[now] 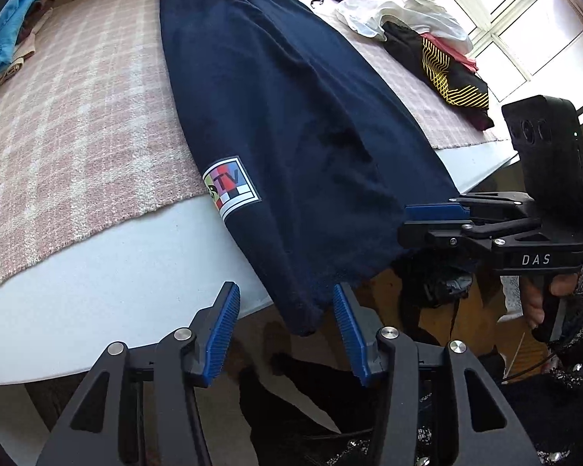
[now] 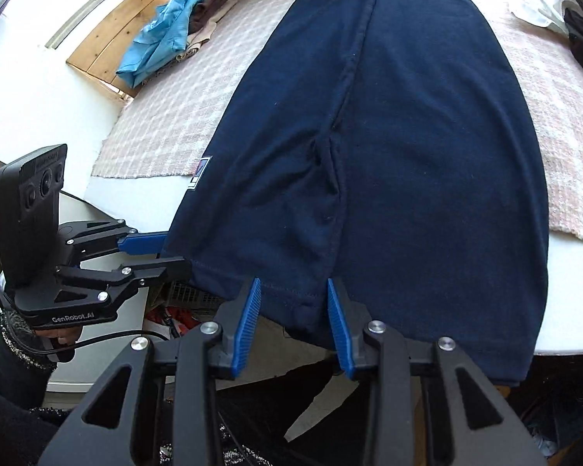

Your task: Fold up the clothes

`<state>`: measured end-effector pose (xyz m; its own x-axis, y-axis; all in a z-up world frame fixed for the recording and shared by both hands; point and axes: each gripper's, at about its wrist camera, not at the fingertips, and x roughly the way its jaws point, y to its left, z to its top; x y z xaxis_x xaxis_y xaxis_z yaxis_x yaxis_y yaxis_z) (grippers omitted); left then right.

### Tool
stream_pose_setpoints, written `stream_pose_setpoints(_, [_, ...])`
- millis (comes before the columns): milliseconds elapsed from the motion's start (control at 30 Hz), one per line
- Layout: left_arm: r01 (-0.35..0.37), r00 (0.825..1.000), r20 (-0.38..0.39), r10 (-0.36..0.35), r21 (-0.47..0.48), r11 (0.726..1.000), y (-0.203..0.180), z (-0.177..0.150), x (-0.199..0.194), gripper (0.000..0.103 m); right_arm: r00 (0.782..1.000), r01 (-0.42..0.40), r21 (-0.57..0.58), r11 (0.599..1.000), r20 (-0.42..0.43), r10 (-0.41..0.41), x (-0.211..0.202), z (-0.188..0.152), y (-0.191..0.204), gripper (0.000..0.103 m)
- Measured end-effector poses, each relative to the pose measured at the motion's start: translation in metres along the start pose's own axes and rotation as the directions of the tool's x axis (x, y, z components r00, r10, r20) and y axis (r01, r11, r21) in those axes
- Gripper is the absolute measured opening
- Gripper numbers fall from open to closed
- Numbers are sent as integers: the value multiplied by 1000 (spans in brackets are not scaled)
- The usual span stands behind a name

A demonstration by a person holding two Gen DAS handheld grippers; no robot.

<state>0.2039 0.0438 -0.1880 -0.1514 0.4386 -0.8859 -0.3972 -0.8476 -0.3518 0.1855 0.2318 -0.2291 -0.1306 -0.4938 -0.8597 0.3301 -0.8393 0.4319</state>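
Observation:
A long navy garment point(image 1: 291, 97) point(image 2: 427, 116) with a colourful TV patch point(image 1: 231, 188) lies along the table, and its near end hangs over the front edge. My left gripper point(image 1: 284, 287) point(image 2: 175, 250) is open, its blue pads on either side of the hanging left corner and not pressing it. My right gripper point(image 2: 294, 283) point(image 1: 406, 222) is also open, with a narrower gap. The stitched hem beside the centre seam sits between its pads, unpinched. A hand holds each gripper's handle.
A pink-and-white checked cloth point(image 1: 77, 116) covers the white table point(image 1: 97, 291). Folded clothes with a light blue top point(image 1: 11, 35) point(image 2: 167, 31) lie far left. A loose pile of white and black-and-yellow clothes point(image 1: 439, 66) lies far right. Dark items lie on the floor below the edge.

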Motion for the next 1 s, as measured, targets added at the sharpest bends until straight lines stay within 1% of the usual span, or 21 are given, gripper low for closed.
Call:
stream_pose_setpoints(33, [2, 1000, -4, -2, 1, 1000, 1, 0, 1, 19, 1000, -11, 13, 1000, -10, 11, 1, 1, -2, 8])
stream_pose_setpoints(67, [9, 1000, -10, -9, 0, 1000, 3, -1, 1, 5, 999, -28, 32, 999, -17, 29, 1, 2, -5, 8])
stream_pose_setpoints(100, [14, 1000, -14, -14, 2, 1000, 4, -2, 1, 7, 998, -59, 53, 997, -23, 60, 1, 1, -8, 8])
stream_pose_setpoints(133, [16, 1000, -15, -16, 8, 1000, 5, -2, 0, 6, 994, -108, 79, 991, -22, 110, -3, 0, -11, 8])
stream_pose_setpoints(200, [19, 1000, -10, -19, 20, 1000, 5, -4, -6, 6, 979, -203, 132, 970, -6, 206, -11, -4, -18, 8])
stream_pose_setpoints(233, [24, 1000, -7, -24, 23, 999, 6, -5, -10, 6, 978, -203, 149, 968, -11, 207, -12, -6, -23, 8])
stream_pose_setpoints(300, [34, 999, -3, -34, 27, 999, 6, -6, -16, 6, 984, -166, 177, 970, -42, 176, -6, -12, -33, 8])
stream_pose_setpoints(367, [44, 999, -17, -43, 27, 999, 7, -8, -12, 6, 985, -146, 198, 969, -57, 160, -1, -16, -41, 9])
stream_pose_setpoints(400, [50, 998, -32, -49, 24, 998, 8, -9, -7, 8, 985, -145, 202, 969, -67, 161, -1, -18, -41, 9])
stream_pose_setpoints(433, [47, 998, -52, -45, 27, 999, 7, -10, -1, 8, 987, -127, 191, 973, -78, 144, -3, -19, -40, 10])
stream_pose_setpoints(467, [40, 997, -69, -37, 35, 999, 6, -12, 3, 9, 990, -95, 169, 981, -90, 112, -6, -20, -36, 14])
stream_pose_setpoints(533, [34, 995, -90, -29, 45, 998, 4, -15, 7, 17, 993, -41, 140, 989, -101, 55, -15, -23, -31, 21])
stream_pose_setpoints(600, [39, 995, -89, -35, 39, 998, 5, -17, 1, 30, 998, 5, 90, 996, -61, 1, -27, -22, -23, 21])
stream_pose_setpoints(633, [37, 996, -78, -35, 31, 999, 6, -18, -4, 33, 999, 15, 59, 998, -29, -13, -32, -19, -17, 21])
stream_pose_setpoints(700, [35, 998, -55, -35, 2, 999, 13, -16, -13, 39, 1000, -18, 20, 1000, 22, 18, -32, -8, -4, 21])
stream_pose_setpoints(767, [27, 999, -36, -28, -33, 999, 21, -12, -18, 40, 997, -58, -5, 998, 43, 58, -22, 9, 8, 21])
stream_pose_setpoints(833, [7, 1000, -27, -9, -47, 999, 24, -8, -17, 40, 997, -63, -57, 996, 47, 66, -9, 20, 18, 21])
stream_pose_setpoints(867, [-10, 1000, -28, 9, -39, 999, 22, -6, -16, 40, 999, -37, -74, 997, 22, 39, 1, 25, 20, 21])
stream_pose_setpoints(900, [-28, 999, -29, 27, -31, 999, 21, -3, -15, 40, 1000, 9, -86, 996, -15, -10, 13, 29, 22, 21])
stream_pose_setpoints(933, [-39, 999, -30, 38, -19, 999, 18, -1, -13, 40, 999, 35, -91, 995, -36, -38, 19, 32, 20, 16])
stream_pose_setpoints(1000, [-50, 998, -31, 50, 11, 999, 11, 2, -11, 40, 999, 14, -38, 999, -33, -16, 2, 27, 7, 15])
